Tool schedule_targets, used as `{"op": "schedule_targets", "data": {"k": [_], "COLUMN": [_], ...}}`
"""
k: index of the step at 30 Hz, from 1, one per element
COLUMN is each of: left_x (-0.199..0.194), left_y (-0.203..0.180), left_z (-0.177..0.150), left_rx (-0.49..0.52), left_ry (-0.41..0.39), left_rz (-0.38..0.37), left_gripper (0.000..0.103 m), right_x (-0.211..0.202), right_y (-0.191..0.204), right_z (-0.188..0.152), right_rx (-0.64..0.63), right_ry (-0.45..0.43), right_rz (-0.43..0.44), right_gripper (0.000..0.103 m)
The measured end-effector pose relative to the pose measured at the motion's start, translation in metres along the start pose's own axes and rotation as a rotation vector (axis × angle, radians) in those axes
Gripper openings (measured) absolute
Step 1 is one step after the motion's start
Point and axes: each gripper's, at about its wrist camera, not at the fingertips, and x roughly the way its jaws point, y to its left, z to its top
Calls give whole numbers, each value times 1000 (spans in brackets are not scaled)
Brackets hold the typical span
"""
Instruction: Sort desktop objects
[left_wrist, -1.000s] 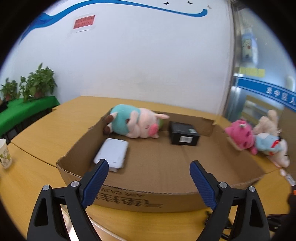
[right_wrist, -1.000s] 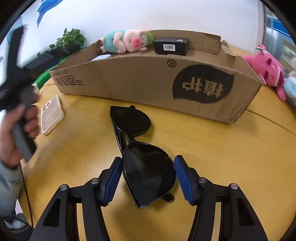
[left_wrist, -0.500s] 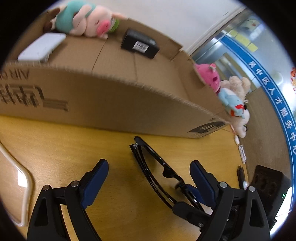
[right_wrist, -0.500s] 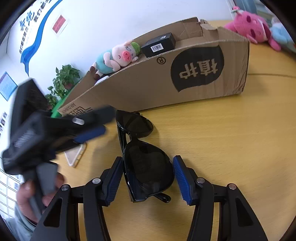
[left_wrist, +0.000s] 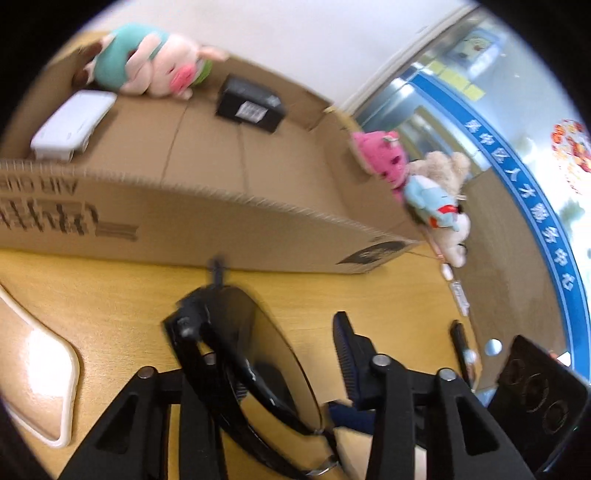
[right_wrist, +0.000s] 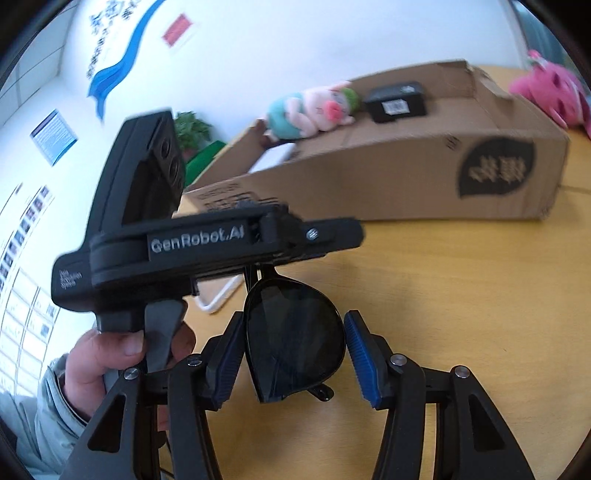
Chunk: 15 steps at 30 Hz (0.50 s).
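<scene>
My right jaws (right_wrist: 293, 354) grasp one lens of the sunglasses (right_wrist: 291, 339) above the desk (right_wrist: 461, 295); my left jaws (left_wrist: 266, 354) have just been closing on the other. Pulling apart could snap the frame.

On the worktop (right_wrist: 461, 295), sunglasses (right_wrist: 291, 339) lie before a cardboard box (right_wrist: 369, 184). In the box, a plush pig (left_wrist: 155, 62) lies behind a flat device (left_wrist: 72, 125), a small box (left_wrist: 251, 103) at its right. More plush toys (left_wrist: 424, 184) sit right of the box.
</scene>
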Motion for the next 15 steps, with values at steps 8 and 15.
{"op": "schedule_targets", "data": {"k": [8, 15], "left_x": [-29, -28], "left_y": [-34, -35], "left_z": [11, 14], "left_rx": [99, 107], "left_ry": [-33, -21], "left_rz": [-99, -101], "left_gripper": [30, 30], "right_x": [-10, 4], "right_y": [27, 22], "right_z": [6, 2], "right_rx": [-102, -90], "right_ry": [-26, 35], "right_rz": [107, 67], "right_gripper": [54, 14]}}
